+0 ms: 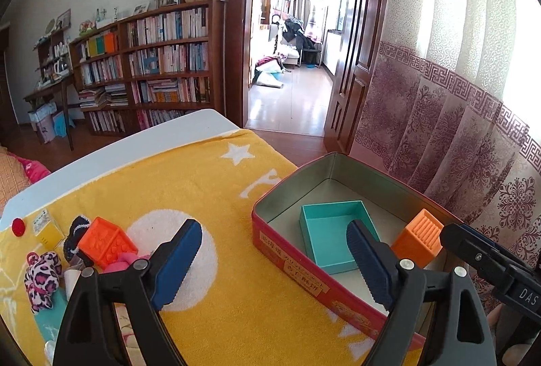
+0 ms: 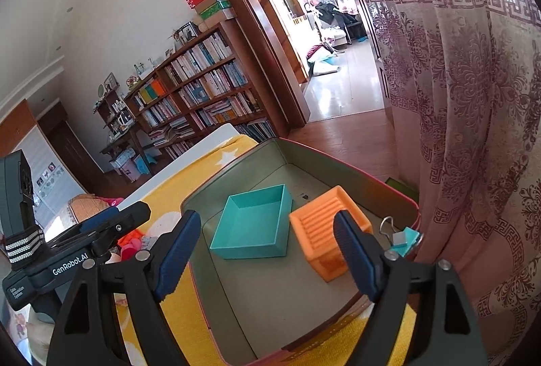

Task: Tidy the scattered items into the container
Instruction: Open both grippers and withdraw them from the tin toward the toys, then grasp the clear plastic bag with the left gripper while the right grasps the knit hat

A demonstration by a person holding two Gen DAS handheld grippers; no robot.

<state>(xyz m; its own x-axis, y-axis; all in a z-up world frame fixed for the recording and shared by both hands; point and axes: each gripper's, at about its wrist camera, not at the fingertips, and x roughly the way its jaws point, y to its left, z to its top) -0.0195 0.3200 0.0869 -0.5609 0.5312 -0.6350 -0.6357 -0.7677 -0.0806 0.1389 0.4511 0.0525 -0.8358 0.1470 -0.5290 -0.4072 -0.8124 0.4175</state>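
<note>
Currently both grippers, left [image 1: 270, 259] and right [image 2: 268, 252], hover with fingers spread, holding nothing. Tin [image 1: 287, 242] stays open-topped for loading; toys [image 1: 108, 246] remain left.

Right claw [image 2: 267, 256] spread wide over the open tin [image 2: 236, 281], nothing between its blue pads. Inside the tin: a teal tray [image 2: 252, 224], empty, open side up, and just beside it a ribbed orange block [image 2: 319, 230], tilted. Near the tin's right rim, a teal binder clip [image 2: 402, 239] with silver handles. Yellow towel [image 2: 175, 186] under the tin. At left, the other claw [image 2: 115, 224] above pink and orange toys [image 2: 132, 241]. Behind, a bookshelf [image 2: 203, 85] and open doorway [image 2: 321, 27].
</note>
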